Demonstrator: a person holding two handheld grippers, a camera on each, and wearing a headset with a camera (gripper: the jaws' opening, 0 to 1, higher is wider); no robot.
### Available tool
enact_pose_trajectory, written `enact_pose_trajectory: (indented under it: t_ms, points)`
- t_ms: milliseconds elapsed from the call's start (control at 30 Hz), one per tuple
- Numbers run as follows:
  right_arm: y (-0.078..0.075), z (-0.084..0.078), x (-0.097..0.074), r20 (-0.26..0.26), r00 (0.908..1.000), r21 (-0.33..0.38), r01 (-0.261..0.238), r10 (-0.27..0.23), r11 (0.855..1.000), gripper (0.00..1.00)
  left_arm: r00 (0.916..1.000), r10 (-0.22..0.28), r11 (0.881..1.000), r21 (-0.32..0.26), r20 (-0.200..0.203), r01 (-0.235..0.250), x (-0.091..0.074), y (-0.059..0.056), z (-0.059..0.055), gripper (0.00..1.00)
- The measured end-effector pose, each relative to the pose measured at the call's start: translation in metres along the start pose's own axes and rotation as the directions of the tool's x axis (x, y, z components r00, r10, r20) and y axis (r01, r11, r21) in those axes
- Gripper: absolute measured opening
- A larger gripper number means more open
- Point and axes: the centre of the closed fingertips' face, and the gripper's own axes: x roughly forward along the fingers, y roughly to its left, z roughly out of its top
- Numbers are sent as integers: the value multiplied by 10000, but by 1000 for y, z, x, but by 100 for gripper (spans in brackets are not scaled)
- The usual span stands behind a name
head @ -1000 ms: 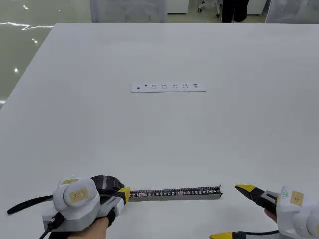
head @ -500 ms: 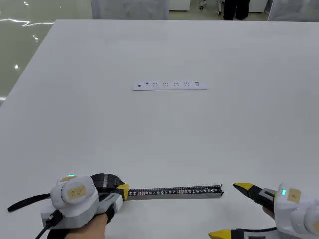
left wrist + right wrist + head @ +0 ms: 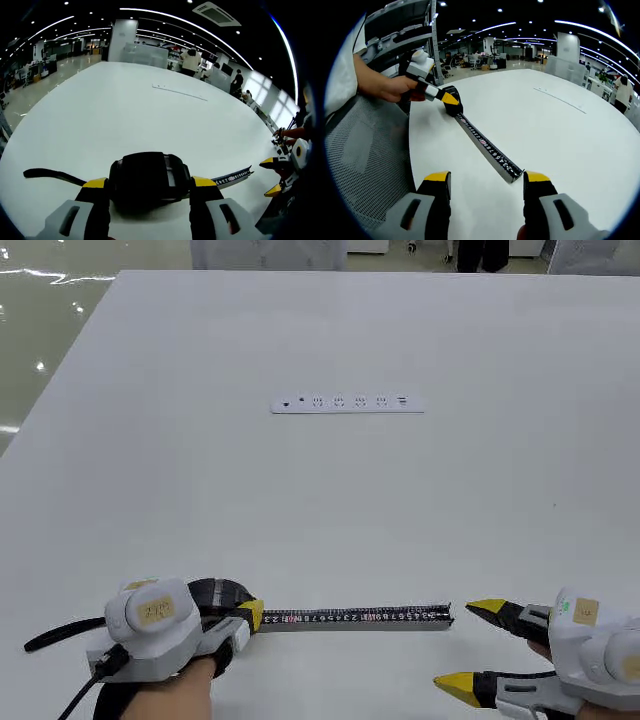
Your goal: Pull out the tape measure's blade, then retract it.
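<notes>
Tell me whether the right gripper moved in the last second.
Yes, slightly: the right gripper edged left toward the blade tip, which holds its place against the power strip.

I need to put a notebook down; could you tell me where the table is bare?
Free: the wide stretch between power strip and blade, and beyond the strip. Crowded: the near edge, with left gripper, tape measure, right gripper.

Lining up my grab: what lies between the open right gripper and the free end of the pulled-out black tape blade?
Only bare white tabletop separates the right gripper from the black blade tip, per the head view.
</notes>
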Motion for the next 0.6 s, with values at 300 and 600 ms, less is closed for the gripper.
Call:
enact_pose_trajectory:
  t_ms: [300, 600]
  points:
    - [-10, -5, 5, -269, 9995, -628, -203, 186, 9978, 34, 10000, -26, 10000, -5, -8, 26, 0, 0, 0, 61]
    - [-30, -8, 15, -561, 9979, -1427, -397, 319, 9890, 25, 10000, -39, 10000, -7, -45, 39, 0, 0, -1, 61]
